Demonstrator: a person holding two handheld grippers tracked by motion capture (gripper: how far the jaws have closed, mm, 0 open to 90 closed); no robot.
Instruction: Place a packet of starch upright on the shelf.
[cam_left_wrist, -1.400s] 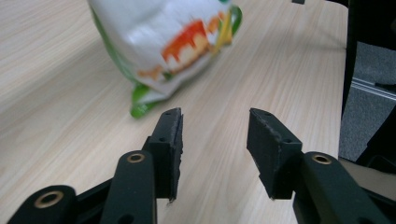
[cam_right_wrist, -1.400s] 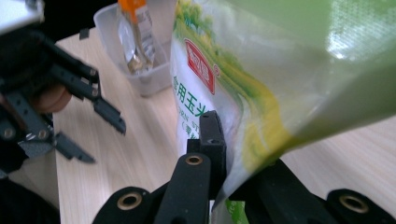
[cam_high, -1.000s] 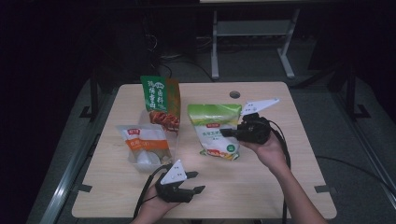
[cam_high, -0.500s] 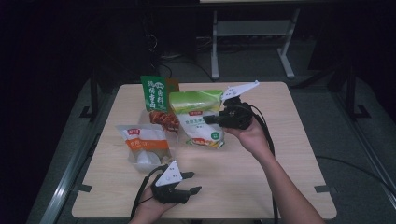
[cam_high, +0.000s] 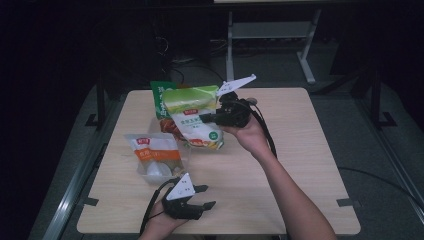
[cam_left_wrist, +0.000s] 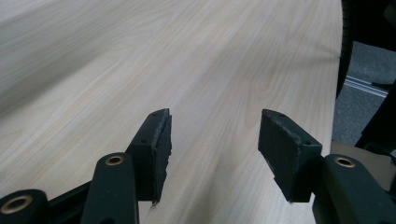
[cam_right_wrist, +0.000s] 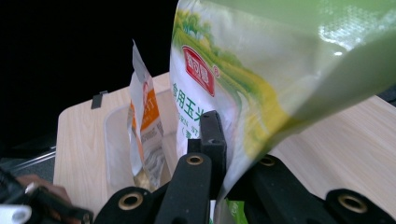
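Observation:
My right gripper (cam_high: 209, 119) is shut on the edge of a green and white pouch (cam_high: 192, 117) and holds it above the middle of the wooden table (cam_high: 300, 150). In the right gripper view the pouch (cam_right_wrist: 261, 79) hangs out of the shut jaws of that gripper (cam_right_wrist: 226, 142). My left gripper (cam_high: 207, 196) rests near the table's front edge, open, with nothing between its fingers. In the left gripper view, bare wood shows between the jaws of that gripper (cam_left_wrist: 217, 140).
An orange and white bag (cam_high: 152, 150) sits in a clear tray (cam_high: 150, 172) at the left; it appears as the orange bag (cam_right_wrist: 144, 121) behind the pouch. A green and red bag (cam_high: 161, 97) stands at the back. Bare wood lies to the right.
My right gripper has carried the pouch up and to the left, toward the bags at the back. The left gripper has stayed where it was.

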